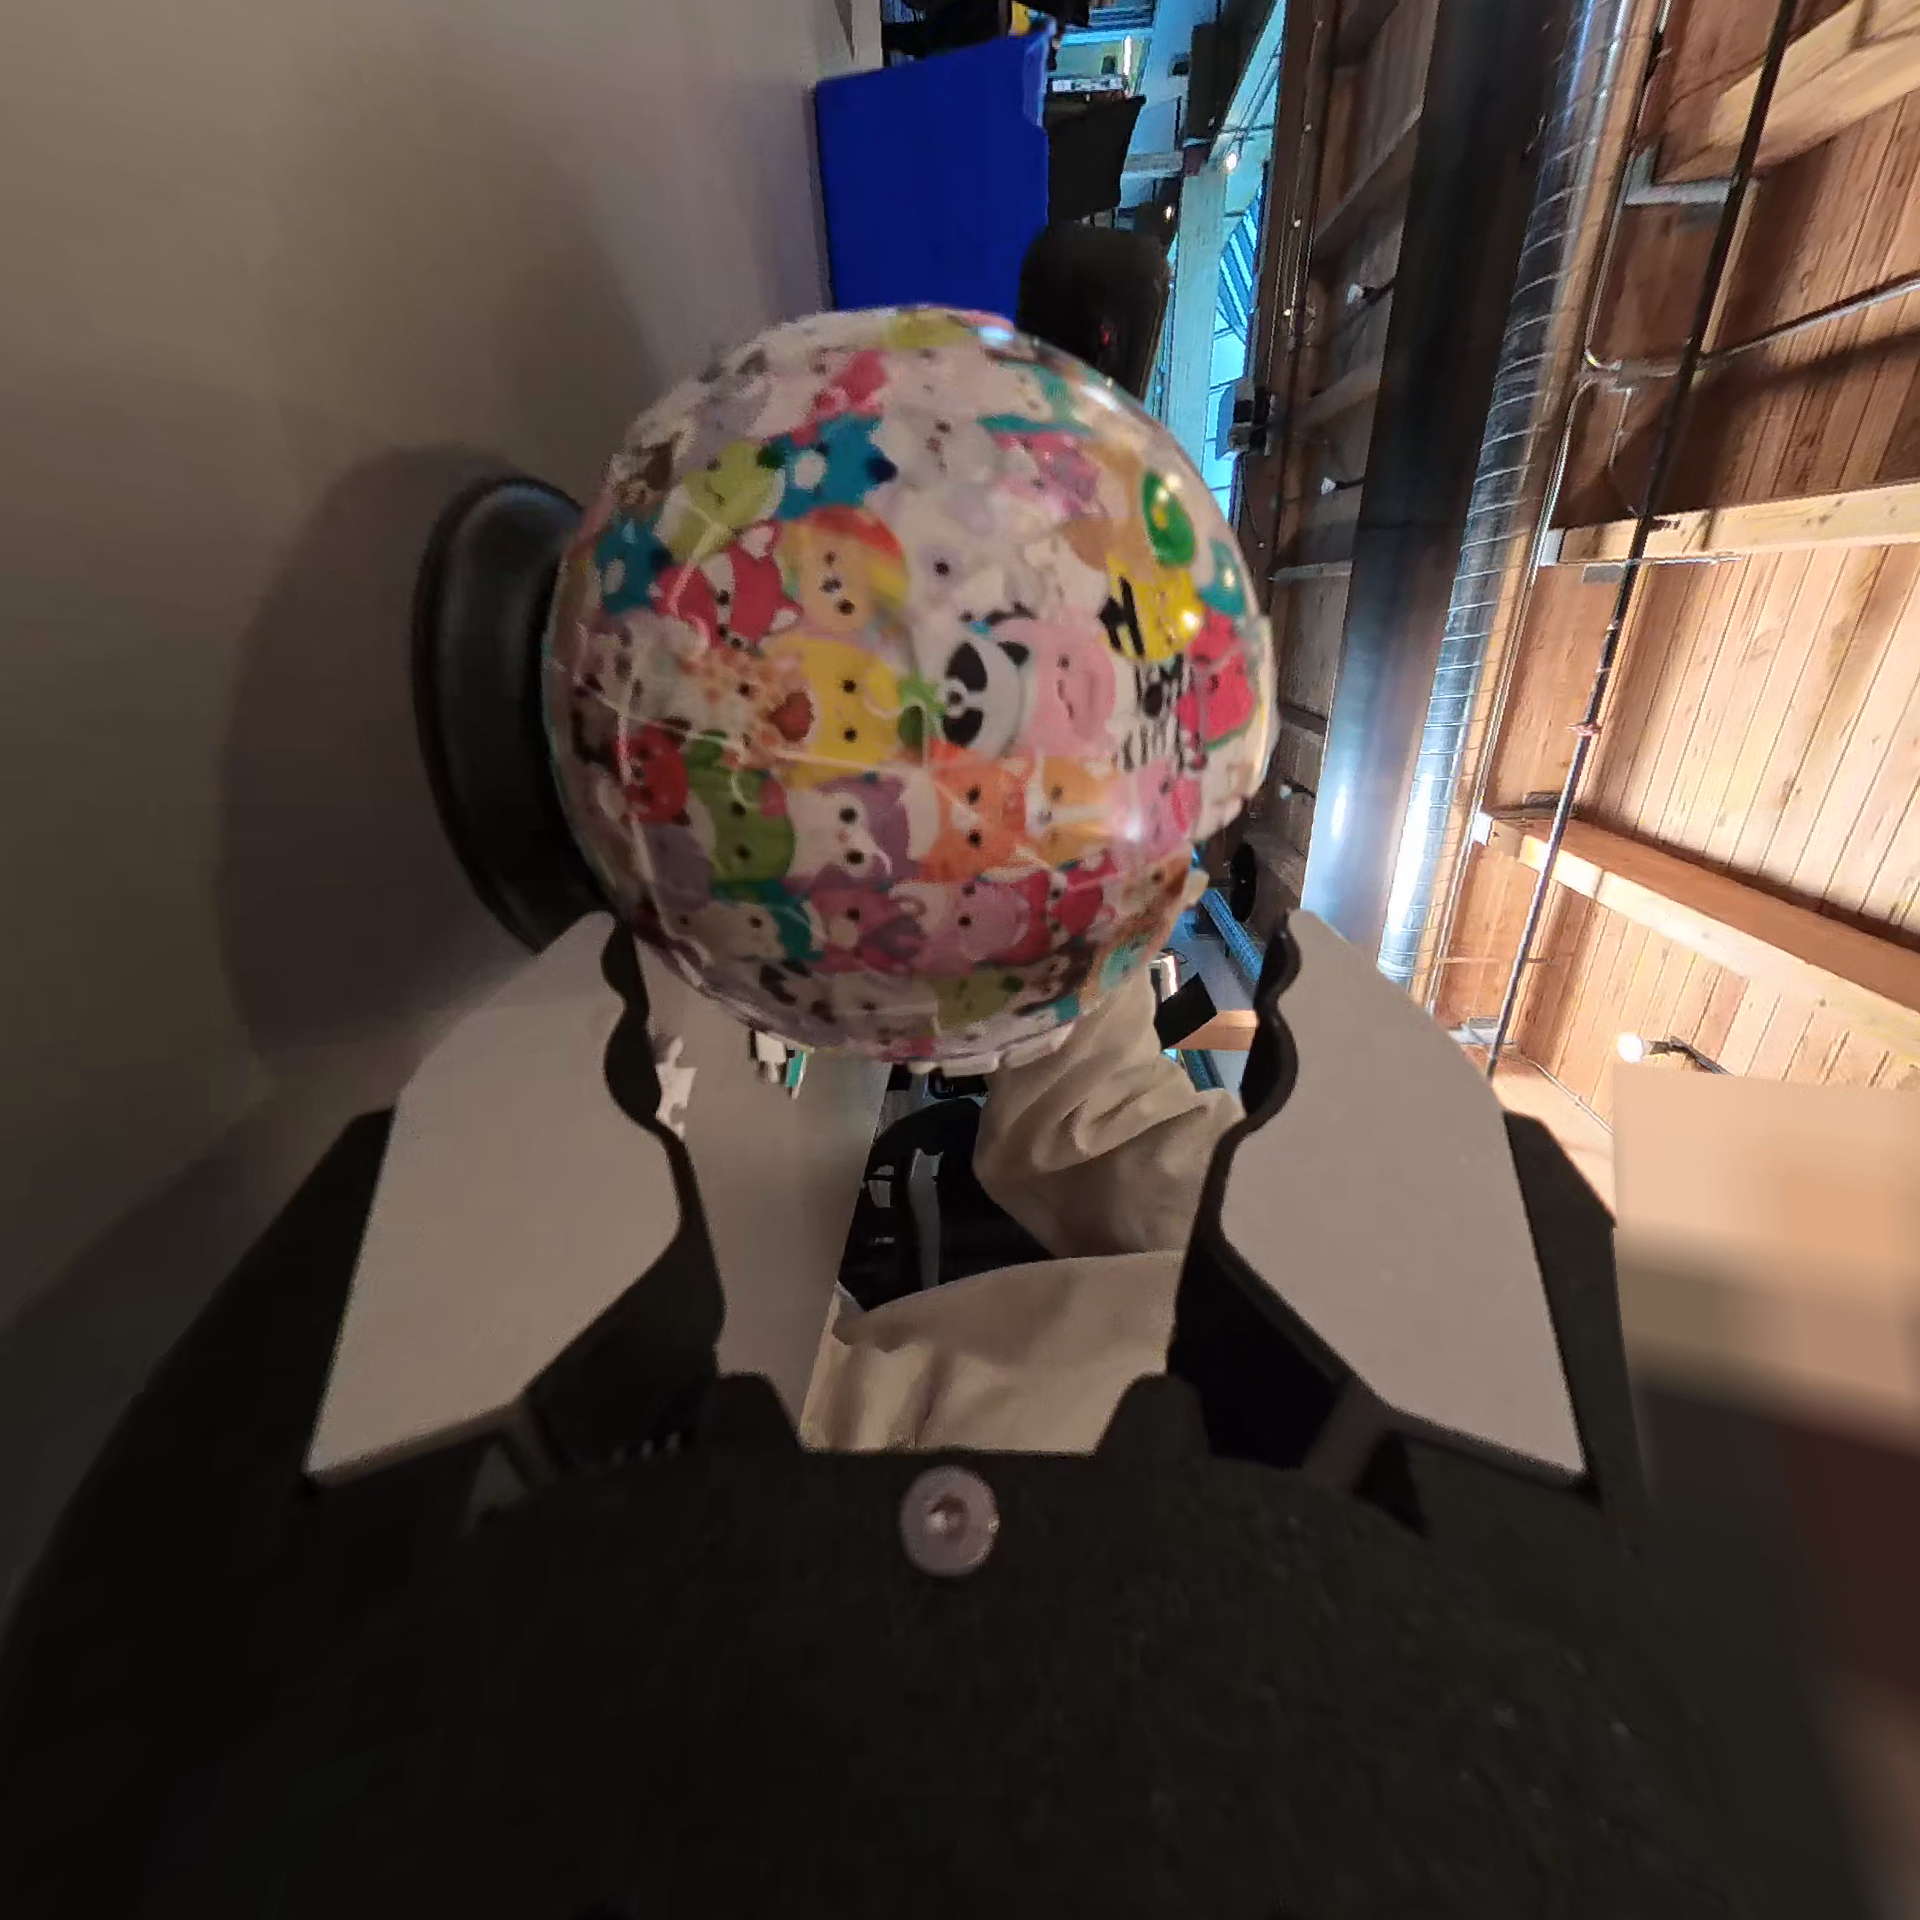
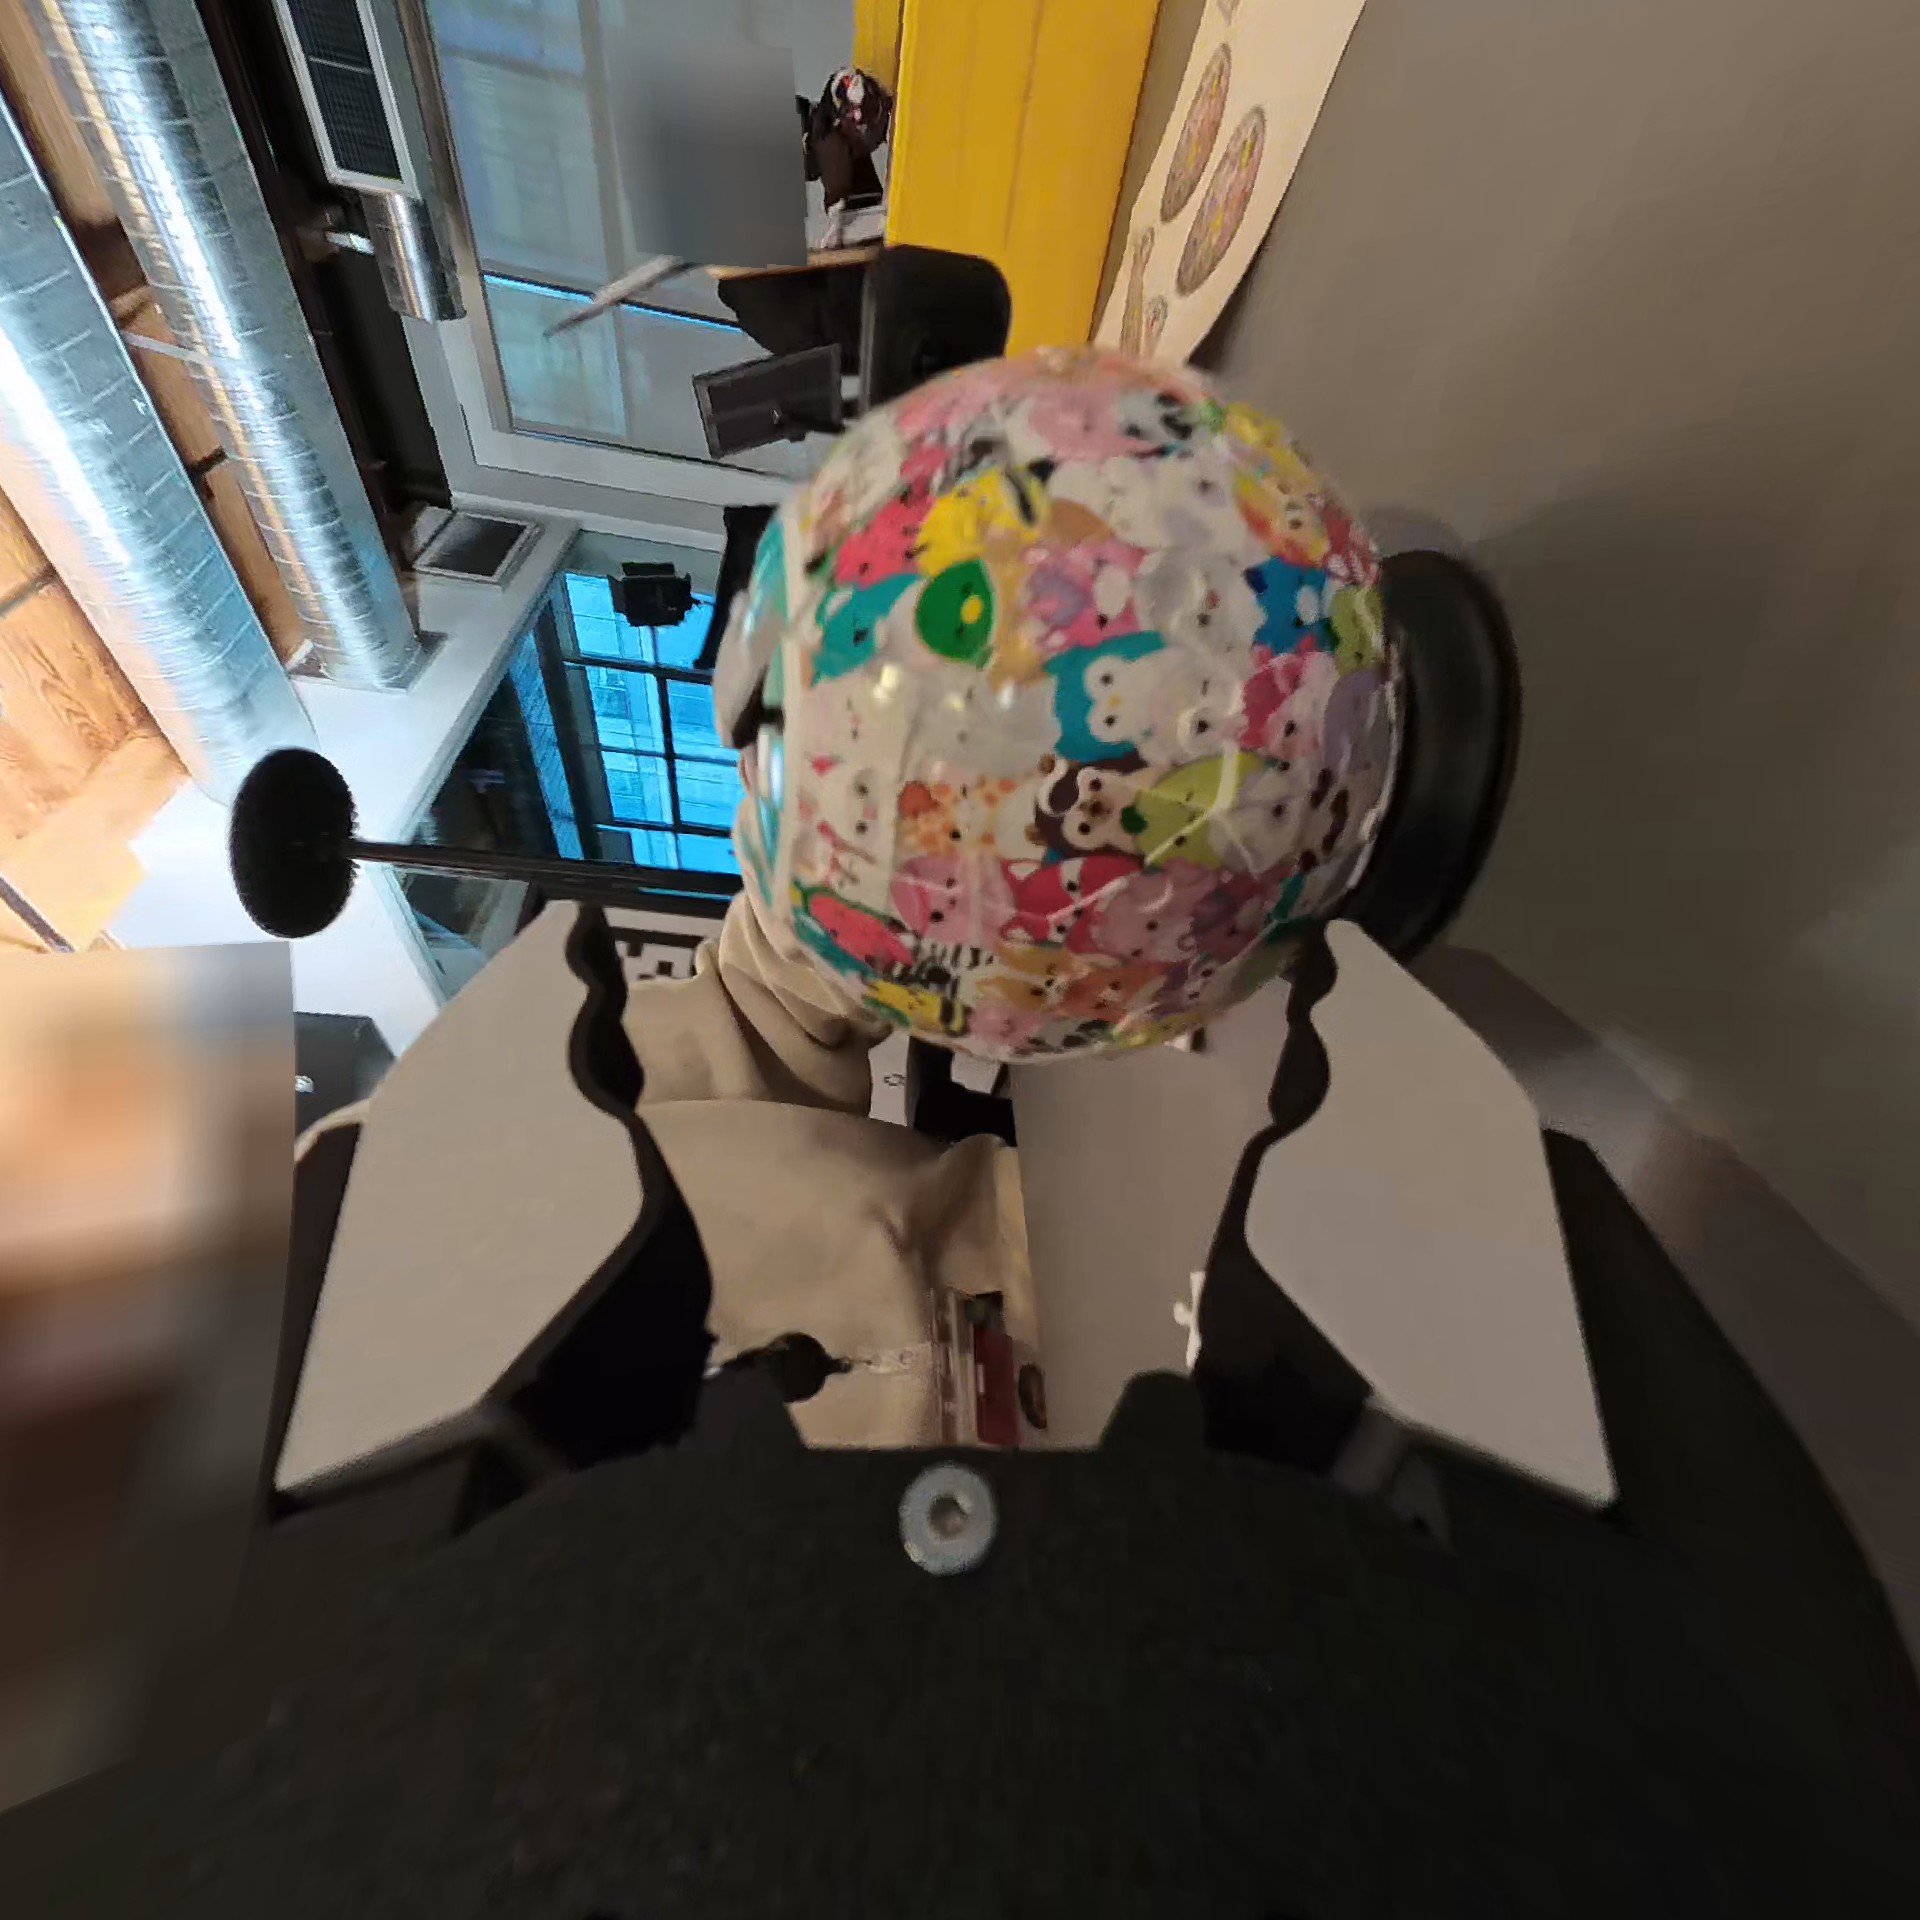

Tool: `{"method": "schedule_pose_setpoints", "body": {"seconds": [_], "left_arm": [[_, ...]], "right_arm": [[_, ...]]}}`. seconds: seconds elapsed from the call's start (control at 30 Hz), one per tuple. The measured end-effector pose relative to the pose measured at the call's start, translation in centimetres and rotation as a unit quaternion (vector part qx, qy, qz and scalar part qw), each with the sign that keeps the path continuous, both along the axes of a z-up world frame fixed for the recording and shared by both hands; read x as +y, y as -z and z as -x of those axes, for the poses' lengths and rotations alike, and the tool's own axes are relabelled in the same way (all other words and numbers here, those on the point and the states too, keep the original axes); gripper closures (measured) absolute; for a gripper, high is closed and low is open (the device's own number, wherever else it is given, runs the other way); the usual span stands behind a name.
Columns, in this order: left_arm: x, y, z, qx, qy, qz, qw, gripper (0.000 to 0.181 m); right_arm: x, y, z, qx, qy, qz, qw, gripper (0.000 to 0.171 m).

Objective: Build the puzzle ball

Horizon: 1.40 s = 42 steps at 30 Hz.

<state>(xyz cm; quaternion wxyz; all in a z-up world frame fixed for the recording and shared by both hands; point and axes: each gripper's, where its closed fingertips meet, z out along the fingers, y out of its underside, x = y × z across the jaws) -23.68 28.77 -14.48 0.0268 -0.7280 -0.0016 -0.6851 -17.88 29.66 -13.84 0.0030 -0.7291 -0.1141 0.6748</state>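
Note:
The puzzle ball (image 1: 904, 686), covered in bright cartoon animal prints, rests on a black round stand (image 1: 478, 707) on the grey table (image 1: 208, 520). My left gripper (image 1: 951, 987) is open, its fingertips (image 1: 623, 987) level with the near side of the ball, and it holds nothing. In the right wrist view the ball (image 2: 1070, 717) sits on the same stand (image 2: 1455, 748). My right gripper (image 2: 945, 956) is open and empty, with the ball just ahead of its fingertips (image 2: 1304, 977). Both views are turned sideways. Small white bits (image 1: 675, 1081) lie on the table by the left finger.
A beige sleeve (image 1: 1091, 1143) shows behind the ball, also in the right wrist view (image 2: 790, 1039). A paper sheet with round pictures (image 2: 1205, 177) lies farther along the table. A black fuzzy knob on a rod (image 2: 291, 842) sticks out at left. A blue bin (image 1: 925, 177) stands beyond. One gripper's finger ends stand about 9 cm off the other's.

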Motion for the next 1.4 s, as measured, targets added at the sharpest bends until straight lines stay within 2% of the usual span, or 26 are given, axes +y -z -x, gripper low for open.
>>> {"method": "schedule_pose_setpoints", "body": {"seconds": [0.07,0.2,0.3,0.43,0.6,0.63,0.67,0.7,0.73,0.77,0.8,0.9,1.07,1.13,1.23,1.3,1.33,1.4], "left_arm": [[0.3,0.0,-0.2,0.001,0.0,-0.003,1.0,0.07],[1.0,-0.6,-0.7,0.016,-0.002,-0.046,0.999,0.068],[2.1,-1.1,-0.5,0.027,-0.012,-0.079,0.996,0.074],[2.0,-1.6,-0.4,0.014,-0.001,-0.084,0.996,0.087],[-0.3,0.1,1.1,0.061,0.048,-0.102,0.992,0.08],[0.8,0.8,2.5,0.1,0.022,-0.133,0.986,0.076],[3.2,1.1,3.8,0.139,-0.017,-0.176,0.974,0.065],[6.1,1.2,4.8,0.177,-0.045,-0.217,0.959,0.054],[8.8,1.3,5.2,0.212,-0.054,-0.254,0.942,0.042],[11.0,1.1,4.9,0.231,-0.05,-0.276,0.932,0.037],[12.3,0.6,3.9,0.229,-0.032,-0.286,0.93,0.035],[13.9,1.4,2.1,0.27,0.018,-0.31,0.911,0.036],[13.7,2.9,1.9,0.274,0.023,-0.297,0.914,0.046],[13.2,3.4,2.3,0.265,0.017,-0.291,0.919,0.043],[12.2,3.6,3.3,0.251,0.005,-0.291,0.923,0.047],[11.7,3.8,4.4,0.253,-0.001,-0.304,0.918,0.049],[11.3,3.7,4.9,0.244,0.001,-0.31,0.919,0.056],[10.4,3.5,5.8,0.234,0.007,-0.314,0.92,0.057]], "right_arm": [[0.9,-0.3,-0.1,0.009,0.011,0.011,1.0,0.049],[1.6,-1.4,0.3,-0.001,0.018,-0.047,0.999,0.038],[2.5,-1.9,0.5,-0.013,0.028,-0.084,0.996,0.045],[1.8,-1.9,0.8,-0.001,0.005,-0.071,0.997,0.055],[0.5,-0.5,-0.6,-0.023,-0.027,-0.076,0.996,0.054],[1.7,-0.5,-1.6,-0.04,-0.009,-0.11,0.993,0.05],[4.7,-0.4,-2.5,-0.07,0.039,-0.178,0.981,0.045],[8.4,-0.1,-3.0,-0.107,0.08,-0.255,0.958,0.034],[11.5,0.0,-3.0,-0.13,0.085,-0.315,0.936,0.031],[13.7,0.1,-2.2,-0.128,0.084,-0.327,0.932,0.027],[15.0,0.1,-1.1,-0.109,0.078,-0.306,0.942,0.026],[16.2,0.9,2.4,-0.091,0.038,-0.281,0.955,0.026],[14.7,0.8,6.0,-0.061,0.004,-0.277,0.959,0.031],[13.7,0.3,6.6,-0.038,-0.003,-0.27,0.962,0.033],[11.4,0.5,6.4,-0.039,-0.034,-0.278,0.959,0.032],[10.0,0.1,5.9,-0.022,-0.046,-0.282,0.958,0.039],[9.4,-0.1,5.6,-0.018,-0.051,-0.285,0.957,0.039],[9.1,0.1,4.8,-0.029,-0.055,-0.308,0.949,0.041]]}}
